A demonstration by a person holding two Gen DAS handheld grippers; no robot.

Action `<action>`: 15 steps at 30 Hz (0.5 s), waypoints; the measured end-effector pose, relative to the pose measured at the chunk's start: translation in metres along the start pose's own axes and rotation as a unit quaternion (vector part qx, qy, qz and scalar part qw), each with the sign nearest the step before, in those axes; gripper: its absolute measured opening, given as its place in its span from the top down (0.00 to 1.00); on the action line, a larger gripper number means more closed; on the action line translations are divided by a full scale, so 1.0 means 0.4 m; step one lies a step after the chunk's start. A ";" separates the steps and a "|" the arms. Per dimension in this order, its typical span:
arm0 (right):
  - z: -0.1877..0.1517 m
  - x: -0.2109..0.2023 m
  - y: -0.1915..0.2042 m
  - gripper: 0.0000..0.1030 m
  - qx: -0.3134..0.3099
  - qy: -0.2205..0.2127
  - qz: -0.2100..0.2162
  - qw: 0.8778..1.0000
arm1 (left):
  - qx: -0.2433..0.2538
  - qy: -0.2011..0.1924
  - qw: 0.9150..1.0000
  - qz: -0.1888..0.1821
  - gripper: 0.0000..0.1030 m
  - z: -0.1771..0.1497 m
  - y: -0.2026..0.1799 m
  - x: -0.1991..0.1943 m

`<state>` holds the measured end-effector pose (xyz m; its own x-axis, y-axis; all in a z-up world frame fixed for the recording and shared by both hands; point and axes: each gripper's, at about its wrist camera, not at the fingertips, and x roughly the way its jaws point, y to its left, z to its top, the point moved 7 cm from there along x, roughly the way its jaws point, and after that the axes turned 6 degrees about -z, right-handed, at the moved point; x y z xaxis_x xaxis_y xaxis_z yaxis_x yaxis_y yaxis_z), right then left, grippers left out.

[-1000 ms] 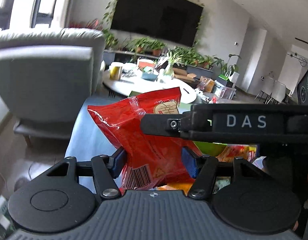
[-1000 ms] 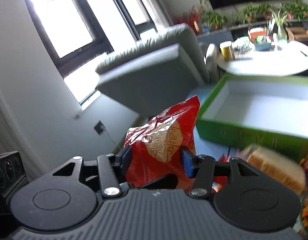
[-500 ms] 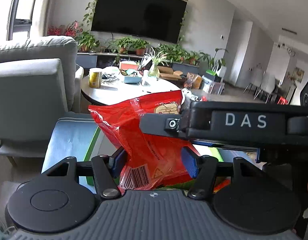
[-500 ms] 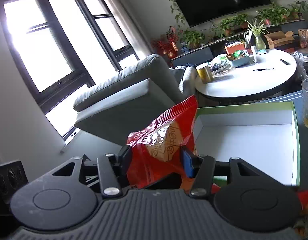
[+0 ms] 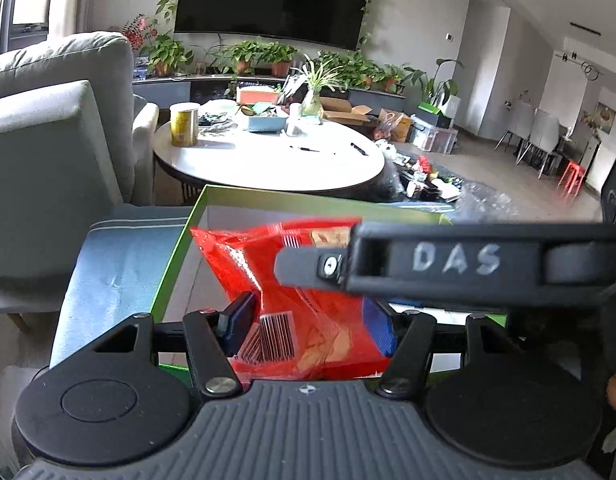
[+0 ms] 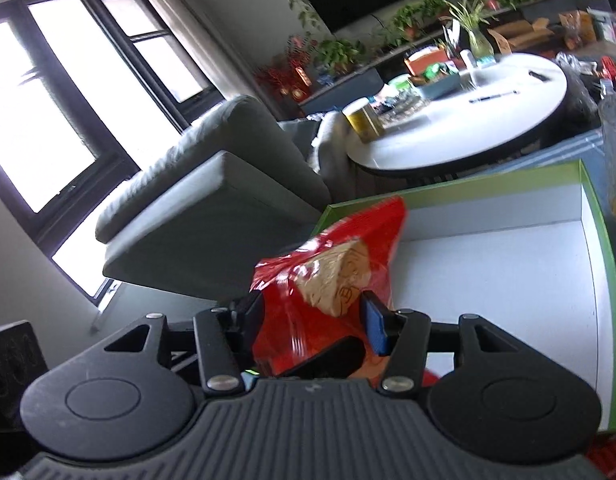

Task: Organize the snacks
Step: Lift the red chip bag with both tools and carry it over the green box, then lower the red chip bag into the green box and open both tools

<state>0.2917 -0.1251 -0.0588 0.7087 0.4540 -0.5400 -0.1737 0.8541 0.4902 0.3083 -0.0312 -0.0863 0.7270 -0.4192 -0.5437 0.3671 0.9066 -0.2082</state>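
**Two grippers carry a red snack bag over an open green box**

A green-rimmed box (image 6: 600, 240) with a bare white floor lies open on a blue-grey cloth (image 5: 107, 264), in front of a round white table (image 5: 267, 164) and beside a grey armchair (image 6: 211, 200). The floor seen in the right wrist view holds nothing, so the sorting looks barely begun.

Above the near edge of the box hangs the red snack bag (image 5: 267, 272), held off any surface by both tools at once. It looks light, soft and crinkly: glossy film that may slip, air-puffed, with a pale, brittle-looking biscuit or cracker showing through the clear window in the right wrist view. A hard squeeze could crush the contents, so the sealed edges and flat margins seem the safer places to hold, and the pinch should stay gentle.

The left gripper (image 5: 308, 328) has its jaws drawn in on the bag's lower part, near the barcode, with the blue pads (image 5: 237, 318) pressing the film from either side. The right gripper (image 6: 314, 316) pinches the same bag at another part, its jaws likewise narrowed on the wrapper; in the left wrist view its black body, lettered DAS, crosses in front of the bag. Neither pair of jaws is fully pressed together, as the bag's bulk keeps them apart.
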 end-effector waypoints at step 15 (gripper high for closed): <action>-0.050 0.043 -0.029 0.28 0.024 0.058 -0.017 0.998 | 0.035 0.023 0.999 0.027 0.45 -0.031 0.006 0.031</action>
<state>0.2923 -0.1221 -0.0874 0.6290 0.4535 -0.6314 -0.1158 0.8578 0.5008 0.3111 -0.0335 -0.1038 0.7207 -0.3654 -0.5891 0.3682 0.9218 -0.1214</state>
